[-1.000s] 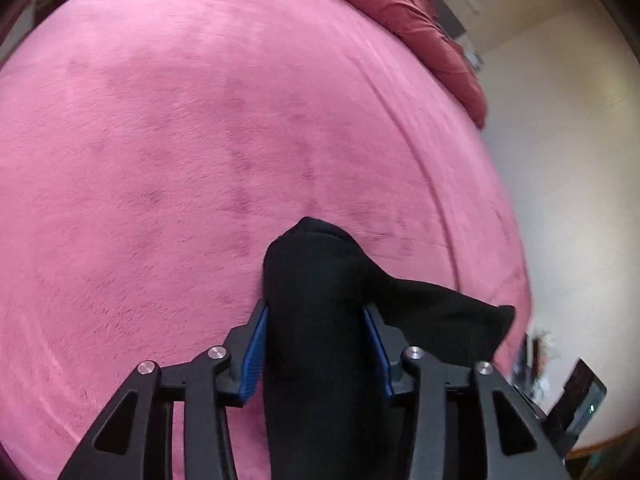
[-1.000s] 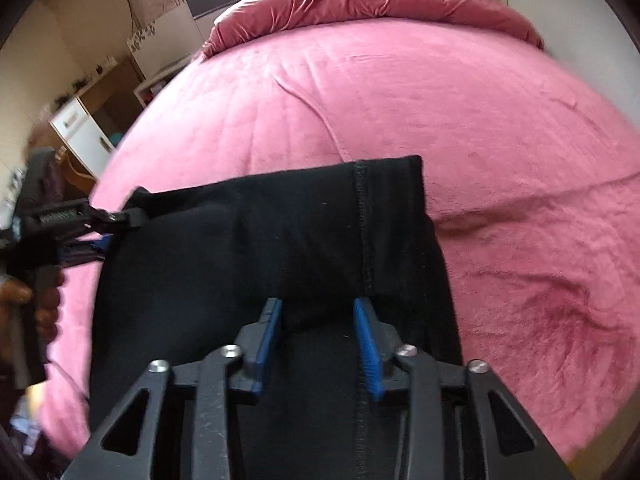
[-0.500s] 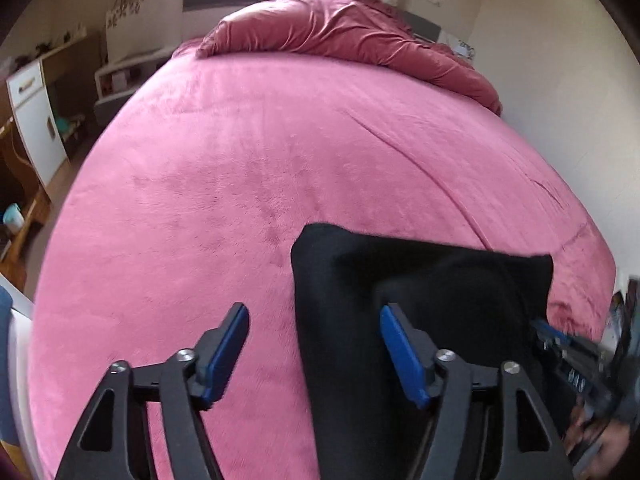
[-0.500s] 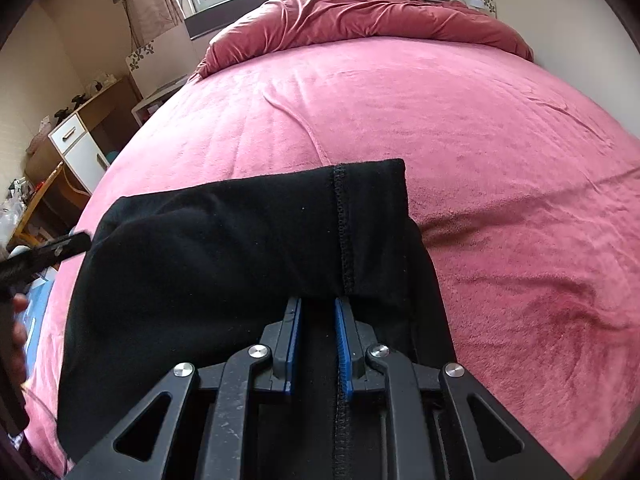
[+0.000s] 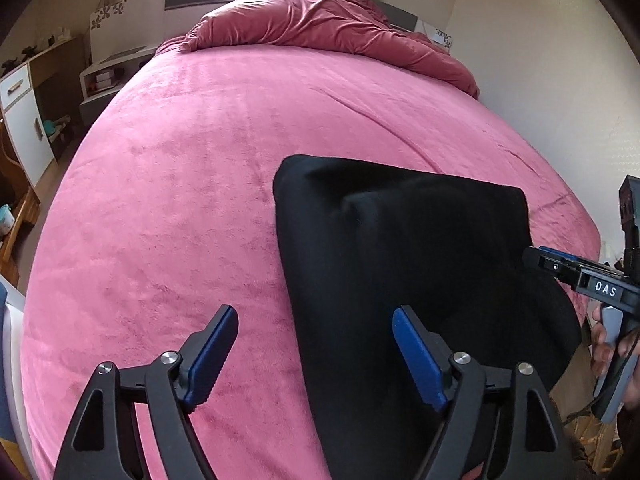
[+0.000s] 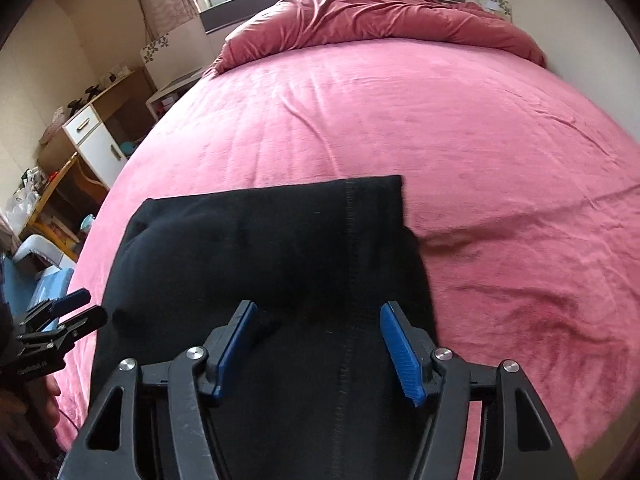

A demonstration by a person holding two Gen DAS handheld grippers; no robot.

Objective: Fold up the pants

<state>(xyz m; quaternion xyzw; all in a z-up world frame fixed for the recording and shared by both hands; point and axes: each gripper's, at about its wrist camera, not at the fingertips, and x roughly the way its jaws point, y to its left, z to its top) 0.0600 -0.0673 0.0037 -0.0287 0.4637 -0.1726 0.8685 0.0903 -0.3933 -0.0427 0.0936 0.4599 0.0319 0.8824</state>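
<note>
Black pants (image 5: 400, 232) lie folded in a flat rectangle on the pink bed cover (image 5: 180, 160), near its front edge. My left gripper (image 5: 314, 312) hovers above the pants' left edge. Its jaws are opening wide and the blue pads touch no cloth. In the right wrist view the pants (image 6: 280, 232) show a stitched seam running away from me. My right gripper (image 6: 318, 308) hangs over their near part, jaws opening, with cloth below them but not pinched. Each gripper shows at the other view's edge: the right gripper (image 5: 536, 258) and the left gripper (image 6: 94, 304).
A bunched dark red duvet (image 5: 320, 20) lies at the head of the bed under a window. A white cabinet (image 6: 96, 140) and wooden furniture stand left of the bed. A cream wall (image 5: 560, 100) runs close along the right side.
The left gripper let go of the black cloth, spread wide and drew back upward, rolling level. The right gripper pinched shut on the fold, then released it and spread.
</note>
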